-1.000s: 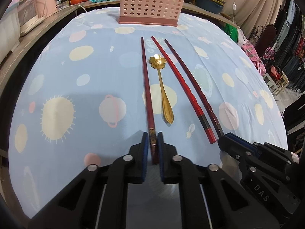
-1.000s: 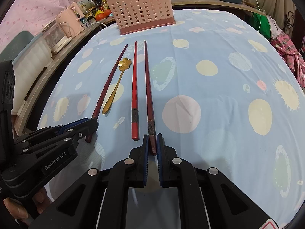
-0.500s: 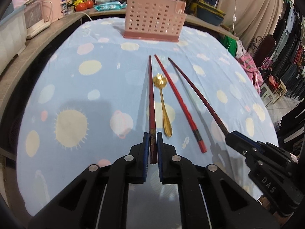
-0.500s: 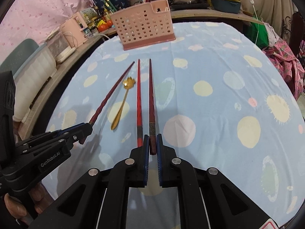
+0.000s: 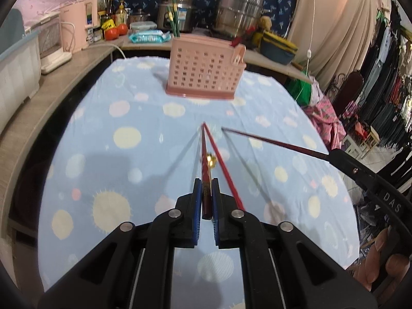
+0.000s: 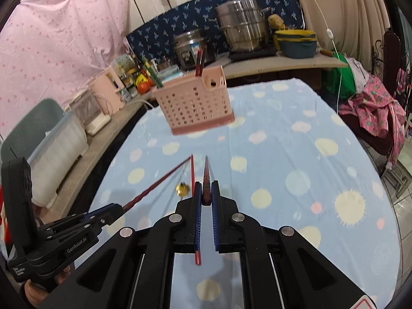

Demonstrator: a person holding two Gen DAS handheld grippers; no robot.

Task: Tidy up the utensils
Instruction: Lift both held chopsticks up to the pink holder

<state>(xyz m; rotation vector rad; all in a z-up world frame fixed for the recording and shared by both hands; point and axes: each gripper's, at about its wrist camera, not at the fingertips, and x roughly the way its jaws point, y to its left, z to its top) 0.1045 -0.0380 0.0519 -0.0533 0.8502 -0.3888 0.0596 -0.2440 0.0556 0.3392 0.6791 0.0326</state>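
My left gripper [image 5: 206, 182] is shut on the thick end of a dark red chopstick [image 5: 204, 154], which is held off the cloth and points toward the pink perforated basket [image 5: 206, 74]. My right gripper [image 6: 205, 184] is shut on a second dark red chopstick [image 6: 206, 175], also in the air. Each gripper shows in the other's view: the right gripper [image 5: 332, 154] at the right, the left gripper [image 6: 116, 209] at the lower left. A brighter red chopstick [image 5: 221, 164] and a gold flower spoon [image 6: 182, 189] lie on the cloth between them.
A blue cloth with pale dots covers the table [image 5: 128, 134]. The basket [image 6: 195, 105] holds a few sticks and stands at the far end. Behind it, a counter [image 5: 77, 59] carries pots, bottles, tomatoes and a pink appliance. Clothes hang at the right.
Both grippers have risen and tilted up, lifting their chopsticks off the cloth. The red chopstick and the spoon stayed on the table. The basket now sits lower in both views.
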